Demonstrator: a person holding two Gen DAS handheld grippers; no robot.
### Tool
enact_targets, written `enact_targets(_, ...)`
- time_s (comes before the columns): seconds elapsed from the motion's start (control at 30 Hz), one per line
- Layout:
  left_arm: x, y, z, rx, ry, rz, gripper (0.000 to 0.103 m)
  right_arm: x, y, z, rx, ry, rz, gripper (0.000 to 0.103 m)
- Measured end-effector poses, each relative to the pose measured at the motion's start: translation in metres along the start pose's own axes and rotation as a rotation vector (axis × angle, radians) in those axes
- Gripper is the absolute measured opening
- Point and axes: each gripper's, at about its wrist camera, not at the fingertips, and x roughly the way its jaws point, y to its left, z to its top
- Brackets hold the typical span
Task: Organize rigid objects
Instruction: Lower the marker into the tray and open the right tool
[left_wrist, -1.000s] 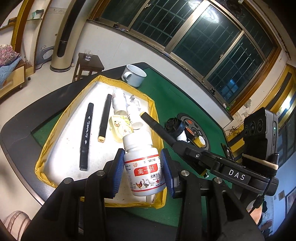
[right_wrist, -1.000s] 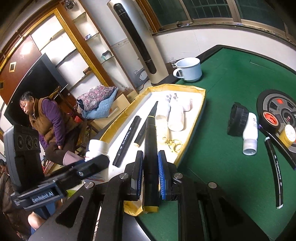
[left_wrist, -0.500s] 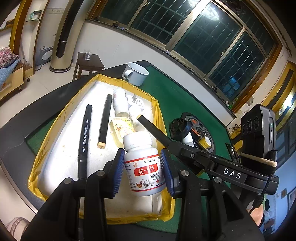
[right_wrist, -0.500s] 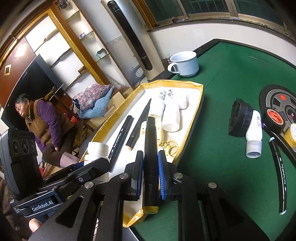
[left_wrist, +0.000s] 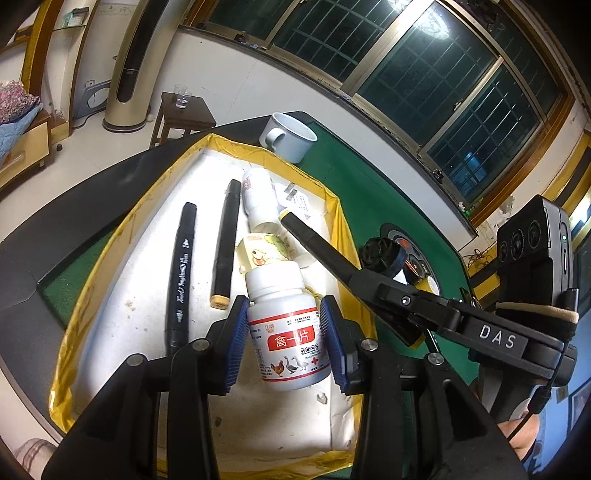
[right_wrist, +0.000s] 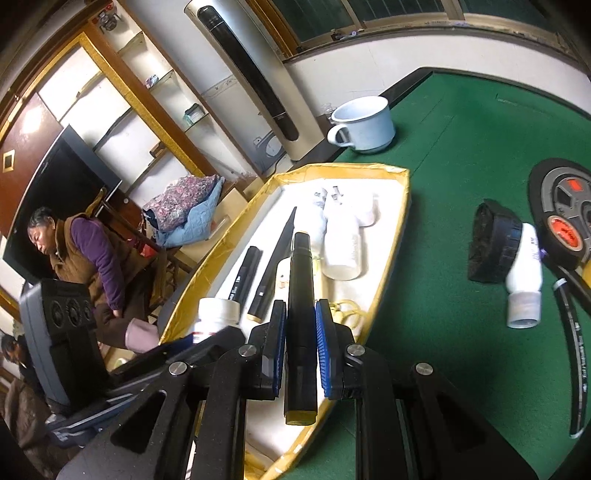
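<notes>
The left gripper (left_wrist: 283, 345) is clamped on a white pill bottle (left_wrist: 288, 332), held upright above the near end of the yellow-rimmed tray (left_wrist: 110, 251). Over the last second this view has advanced across the tray; the two black markers (left_wrist: 181, 273) lying in it now appear nearer and more central, so the bottle is judged close to set-down. In the right wrist view, the right gripper (right_wrist: 300, 349) grips a black marker (right_wrist: 301, 317) along its length, yellow end cap toward the camera, and has likewise closed in above the tray's near edge (right_wrist: 388, 280). On the green felt (right_wrist: 443, 184) a white bottle (right_wrist: 524, 280) and another marker (right_wrist: 576, 354) await collection.
</notes>
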Motion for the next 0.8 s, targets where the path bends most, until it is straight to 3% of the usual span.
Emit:
enact_targets(0.33,-0.002,0.016,-0.007,-0.004,0.022,0.031,0.037,0.028,0.021,-0.017,-0.032,0.062,0.012,0.014)
enact_targets(0.8,0.004,0.012,-0.011,0.041,0.055,0.093,0.038,0.027,0.019,-0.027,-0.045,0.067,0.025,0.014)
